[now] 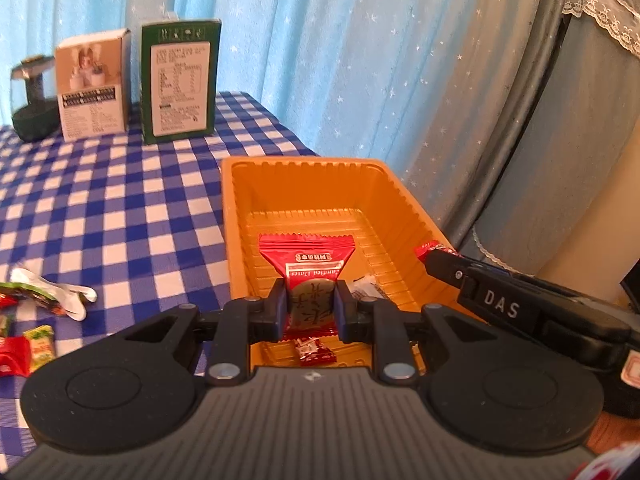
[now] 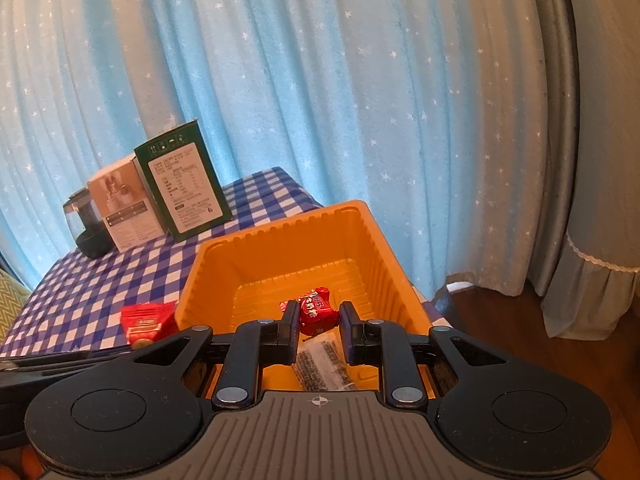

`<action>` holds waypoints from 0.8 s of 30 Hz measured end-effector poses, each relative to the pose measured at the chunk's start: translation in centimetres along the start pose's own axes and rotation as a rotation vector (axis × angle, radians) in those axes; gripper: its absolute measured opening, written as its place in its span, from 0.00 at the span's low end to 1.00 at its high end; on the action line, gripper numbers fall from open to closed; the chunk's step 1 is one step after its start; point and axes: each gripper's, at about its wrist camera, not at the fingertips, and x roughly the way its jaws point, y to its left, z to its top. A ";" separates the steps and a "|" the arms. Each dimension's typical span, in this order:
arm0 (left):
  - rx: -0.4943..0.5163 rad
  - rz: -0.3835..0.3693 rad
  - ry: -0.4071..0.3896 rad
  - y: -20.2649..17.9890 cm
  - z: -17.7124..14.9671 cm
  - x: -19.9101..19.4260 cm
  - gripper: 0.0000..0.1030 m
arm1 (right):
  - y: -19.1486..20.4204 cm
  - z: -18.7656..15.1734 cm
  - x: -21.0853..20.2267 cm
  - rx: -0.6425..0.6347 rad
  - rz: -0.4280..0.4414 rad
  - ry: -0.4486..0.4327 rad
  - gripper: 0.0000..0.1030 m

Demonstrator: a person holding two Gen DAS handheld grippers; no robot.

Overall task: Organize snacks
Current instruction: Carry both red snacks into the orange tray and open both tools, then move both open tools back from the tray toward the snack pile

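your left gripper (image 1: 311,307) pinches the red date packet (image 1: 308,276) over the orange tray (image 1: 236,216); it is light, crinkly and slippery, so hold its thick middle. your right gripper (image 2: 319,322) grips a small red candy (image 2: 317,310) above the same tray.

A home, judging by star-print blue curtains (image 2: 320,100), lace-trimmed fabric cover (image 1: 600,12), blue gingham tablecloth (image 1: 120,200), wooden floor (image 2: 500,328); packaged goods boxes (image 1: 180,80) at table's back.
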 end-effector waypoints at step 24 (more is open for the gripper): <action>-0.016 0.098 -0.023 4.1 -2.1 -3.6 0.26 | 0.7 -0.2 0.3 -0.014 0.045 -0.020 0.56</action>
